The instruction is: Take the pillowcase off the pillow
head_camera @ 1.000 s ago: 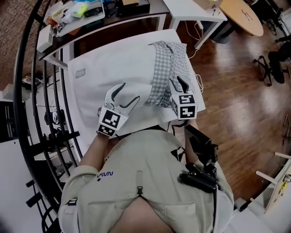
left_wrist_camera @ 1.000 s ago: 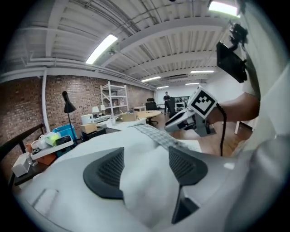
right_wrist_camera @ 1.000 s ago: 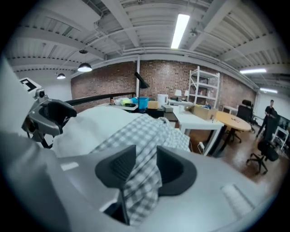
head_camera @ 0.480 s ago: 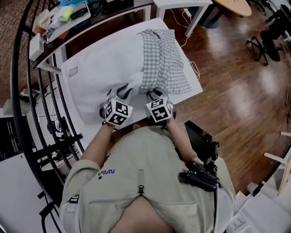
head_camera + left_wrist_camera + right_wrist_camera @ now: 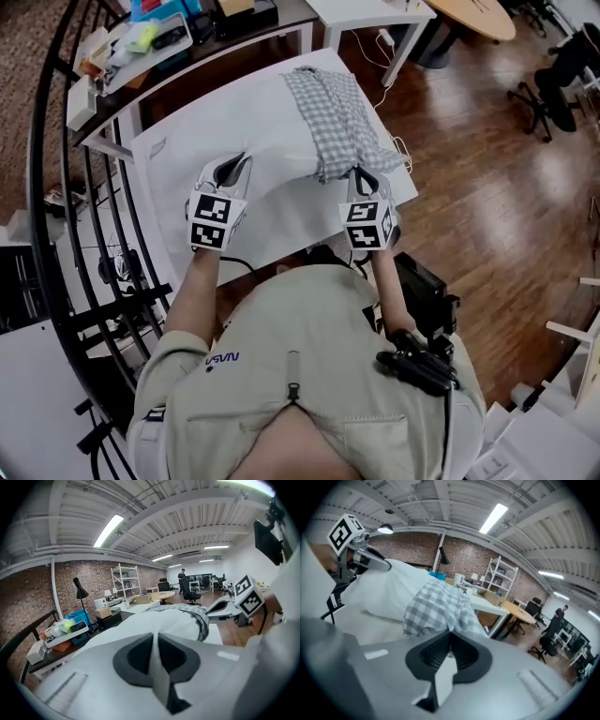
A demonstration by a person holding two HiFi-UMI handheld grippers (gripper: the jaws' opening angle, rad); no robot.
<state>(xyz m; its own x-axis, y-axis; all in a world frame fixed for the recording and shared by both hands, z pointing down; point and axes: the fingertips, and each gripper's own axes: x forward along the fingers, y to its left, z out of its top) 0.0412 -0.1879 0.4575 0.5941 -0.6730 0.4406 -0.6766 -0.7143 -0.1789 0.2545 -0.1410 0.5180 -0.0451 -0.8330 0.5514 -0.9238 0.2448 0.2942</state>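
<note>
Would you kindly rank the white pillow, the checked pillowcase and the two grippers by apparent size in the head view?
1. white pillow
2. checked pillowcase
3. left gripper and right gripper: they look about alike, so I leave them unranked. Both are nearer the camera.

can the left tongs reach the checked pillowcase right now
Probably not yet: left tongs have just closed on the white pillow; the grey checked fabric pillowcase lies bunched to their right, its edge just pinched by the right tongs.
</note>
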